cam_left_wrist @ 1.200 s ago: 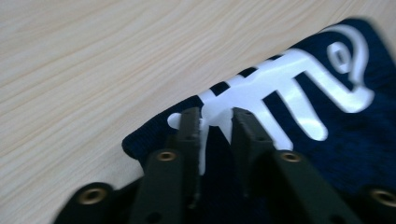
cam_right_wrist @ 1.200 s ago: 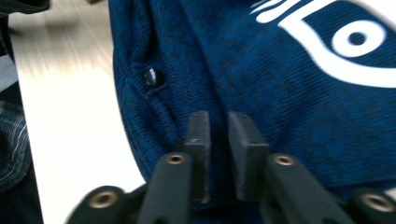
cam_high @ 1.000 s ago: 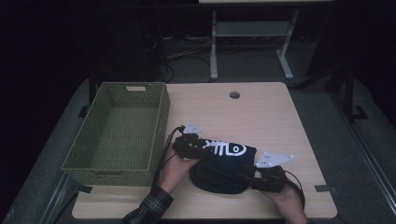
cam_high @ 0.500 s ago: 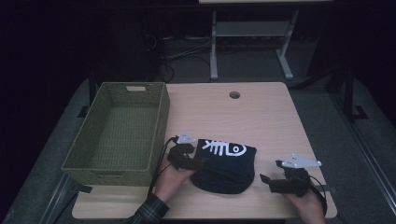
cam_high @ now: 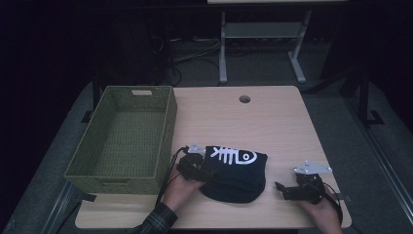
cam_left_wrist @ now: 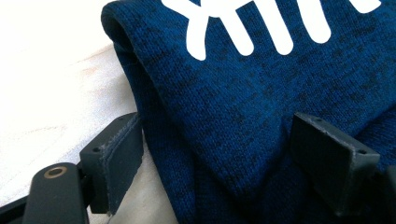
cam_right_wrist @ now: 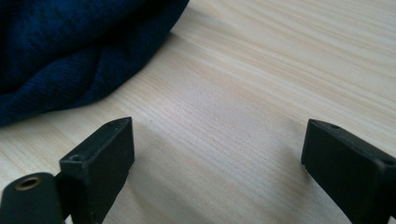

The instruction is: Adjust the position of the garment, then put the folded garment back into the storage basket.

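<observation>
Pale wooden worktop (cam_high: 272, 122) carries a green woven rectangular basket (cam_high: 124, 136) along its left edge. Near the front edge lies a folded navy knitted garment with a white fishbone print (cam_high: 236, 170). The left gripper (cam_left_wrist: 219, 154) has just spread, its jaws straddling the garment's fold without pressing. The right gripper (cam_right_wrist: 217, 163), just released, gapes over bare wood by the front-right corner.

Green wicker basket (cam_high: 122, 139) at table's (cam_high: 272, 122) left; round hole (cam_high: 244, 99) near far edge.
</observation>
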The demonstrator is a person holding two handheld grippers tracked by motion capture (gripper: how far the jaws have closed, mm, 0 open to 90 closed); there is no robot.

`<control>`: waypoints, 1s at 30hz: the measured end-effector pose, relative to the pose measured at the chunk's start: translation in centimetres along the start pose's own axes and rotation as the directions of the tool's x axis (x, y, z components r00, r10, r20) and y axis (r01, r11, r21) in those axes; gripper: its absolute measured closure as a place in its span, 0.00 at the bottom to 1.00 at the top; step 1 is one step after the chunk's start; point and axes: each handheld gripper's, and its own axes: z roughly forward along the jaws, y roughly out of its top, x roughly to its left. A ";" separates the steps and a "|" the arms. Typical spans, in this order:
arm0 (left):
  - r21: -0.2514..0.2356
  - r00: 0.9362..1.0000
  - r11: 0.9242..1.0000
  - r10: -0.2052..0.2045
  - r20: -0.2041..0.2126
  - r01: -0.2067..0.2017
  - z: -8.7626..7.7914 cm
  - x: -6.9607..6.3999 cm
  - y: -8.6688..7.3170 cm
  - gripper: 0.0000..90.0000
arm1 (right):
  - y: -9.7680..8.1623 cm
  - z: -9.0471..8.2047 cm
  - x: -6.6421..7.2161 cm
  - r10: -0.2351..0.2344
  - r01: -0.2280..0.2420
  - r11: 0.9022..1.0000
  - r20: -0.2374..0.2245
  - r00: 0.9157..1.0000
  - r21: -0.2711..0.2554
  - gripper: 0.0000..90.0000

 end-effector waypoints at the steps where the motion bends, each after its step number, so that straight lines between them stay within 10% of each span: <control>1: -0.001 1.000 1.000 0.000 0.004 0.000 0.0 -0.1 0.0 0.23 | 0.0 0.0 0.0 0.001 -0.001 1.000 -0.004 1.000 0.000 0.11; 30: 0.046 0.993 0.999 0.016 0.118 -0.021 -0.6 -0.2 0.9 0.77 | 0.1 0.1 -0.2 0.017 -0.017 1.000 -0.009 1.000 0.007 0.10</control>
